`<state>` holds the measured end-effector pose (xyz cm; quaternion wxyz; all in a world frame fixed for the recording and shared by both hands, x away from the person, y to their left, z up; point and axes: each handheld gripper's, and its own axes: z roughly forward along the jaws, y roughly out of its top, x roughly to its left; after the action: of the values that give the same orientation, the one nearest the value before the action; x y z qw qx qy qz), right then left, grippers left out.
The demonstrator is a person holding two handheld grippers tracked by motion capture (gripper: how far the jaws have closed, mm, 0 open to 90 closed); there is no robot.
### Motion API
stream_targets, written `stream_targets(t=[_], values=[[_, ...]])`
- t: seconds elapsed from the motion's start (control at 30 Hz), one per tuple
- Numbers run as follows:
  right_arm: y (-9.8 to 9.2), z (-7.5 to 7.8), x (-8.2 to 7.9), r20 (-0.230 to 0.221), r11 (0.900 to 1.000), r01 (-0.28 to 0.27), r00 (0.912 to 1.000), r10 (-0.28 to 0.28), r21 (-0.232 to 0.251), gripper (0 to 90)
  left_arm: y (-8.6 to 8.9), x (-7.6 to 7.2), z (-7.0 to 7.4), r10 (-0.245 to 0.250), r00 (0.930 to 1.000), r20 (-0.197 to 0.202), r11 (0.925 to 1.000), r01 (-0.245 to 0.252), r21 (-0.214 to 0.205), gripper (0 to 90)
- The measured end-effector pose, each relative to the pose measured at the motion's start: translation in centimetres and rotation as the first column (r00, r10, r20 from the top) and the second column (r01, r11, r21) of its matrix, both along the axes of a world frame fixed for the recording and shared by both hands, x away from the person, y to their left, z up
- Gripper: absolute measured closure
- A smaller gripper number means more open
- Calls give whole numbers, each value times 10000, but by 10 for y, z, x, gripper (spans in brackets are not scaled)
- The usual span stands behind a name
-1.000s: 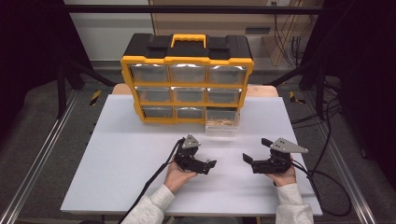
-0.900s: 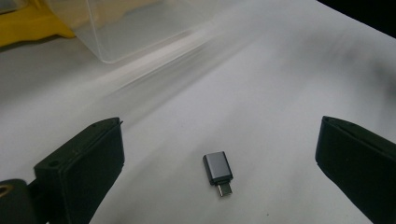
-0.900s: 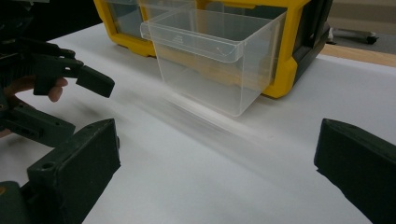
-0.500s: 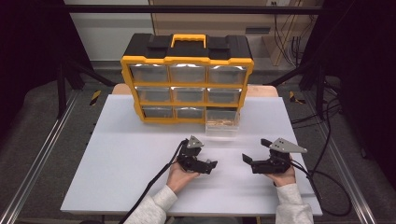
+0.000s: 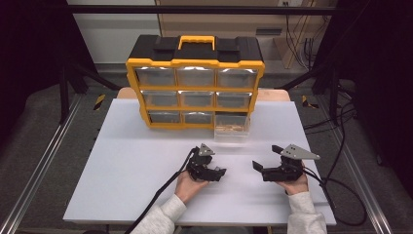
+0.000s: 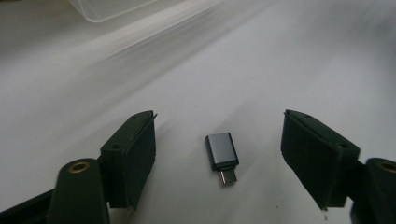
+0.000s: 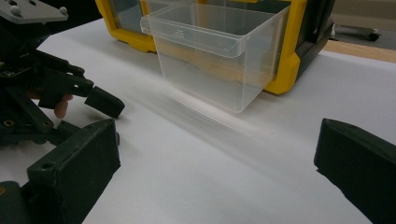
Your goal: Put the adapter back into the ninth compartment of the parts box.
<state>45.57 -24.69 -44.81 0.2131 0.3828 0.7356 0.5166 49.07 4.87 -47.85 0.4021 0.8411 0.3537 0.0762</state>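
While the left gripper [image 6: 219, 163] is closing its jaws around the grey adapter [image 6: 221, 152] (no contact yet), the right gripper [image 7: 215, 172] is sitting spread wide.

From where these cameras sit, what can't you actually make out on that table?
- Small grey adapter: lies between the left gripper fingers without touching them in the left gripper view, which have just been closing; too small to find in the high view.
- Contents of the pulled-out clear drawer: blurred brownish in the high view.
- Other drawers of the yellow organizer: glare hides their contents.
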Motion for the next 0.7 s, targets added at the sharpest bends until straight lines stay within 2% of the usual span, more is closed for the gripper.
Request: stream_targets(t=[0.17,0.7], values=[[0,0,0,-5,10000,1,10000,-1,-9,5,0,-1,1,-71,10000,42,9999,71,-123,323],[0,0,0,-66,10000,0,10000,0,-24,5,-3,-3,0,-7,10000,-7,9997,7,234,542]])
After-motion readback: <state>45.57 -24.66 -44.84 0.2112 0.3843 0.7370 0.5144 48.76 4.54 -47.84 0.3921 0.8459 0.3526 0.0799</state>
